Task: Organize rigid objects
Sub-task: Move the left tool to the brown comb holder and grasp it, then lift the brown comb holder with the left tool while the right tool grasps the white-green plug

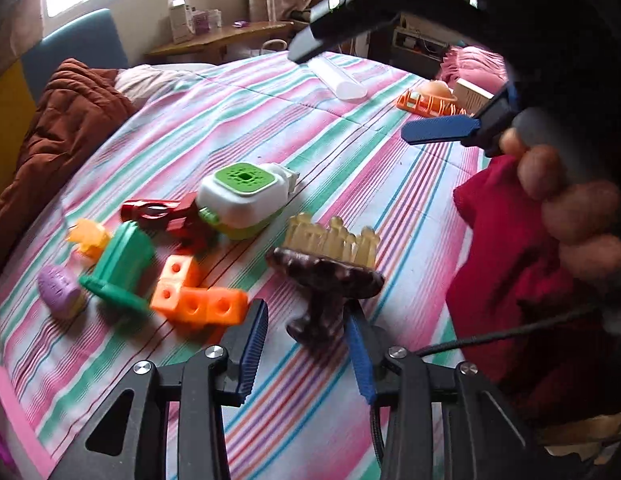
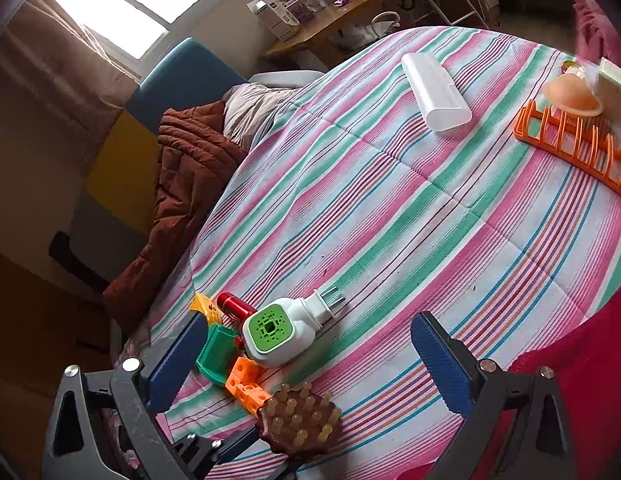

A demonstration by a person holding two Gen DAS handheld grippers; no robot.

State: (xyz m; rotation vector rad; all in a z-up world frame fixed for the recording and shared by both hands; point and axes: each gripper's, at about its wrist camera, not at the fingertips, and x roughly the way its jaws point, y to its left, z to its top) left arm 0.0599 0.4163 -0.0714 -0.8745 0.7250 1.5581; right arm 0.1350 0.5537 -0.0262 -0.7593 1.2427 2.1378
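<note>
A brown scalp massager brush [image 1: 330, 276] with yellowish bristles stands on its knob handle on the striped bedspread [image 1: 270, 128]. My left gripper [image 1: 306, 340] is open with its blue pads on either side of the handle. A white and green plug-in device [image 1: 246, 198], a red piece [image 1: 162, 216], a green piece [image 1: 122, 264], orange cubes [image 1: 198, 296], a purple piece [image 1: 60, 292] and a yellow piece [image 1: 88, 238] lie to the left. My right gripper [image 2: 310, 364] is open and empty above the bed; the brush [image 2: 298, 424] and plug-in device [image 2: 282, 332] show below it.
A white case [image 2: 434, 92], an orange rack [image 2: 570, 144] with a peach cup [image 2: 570, 96] and a box lie at the far side. A brown blanket [image 2: 182, 184] is bunched on the left. Red cloth [image 1: 510, 272] lies at the right.
</note>
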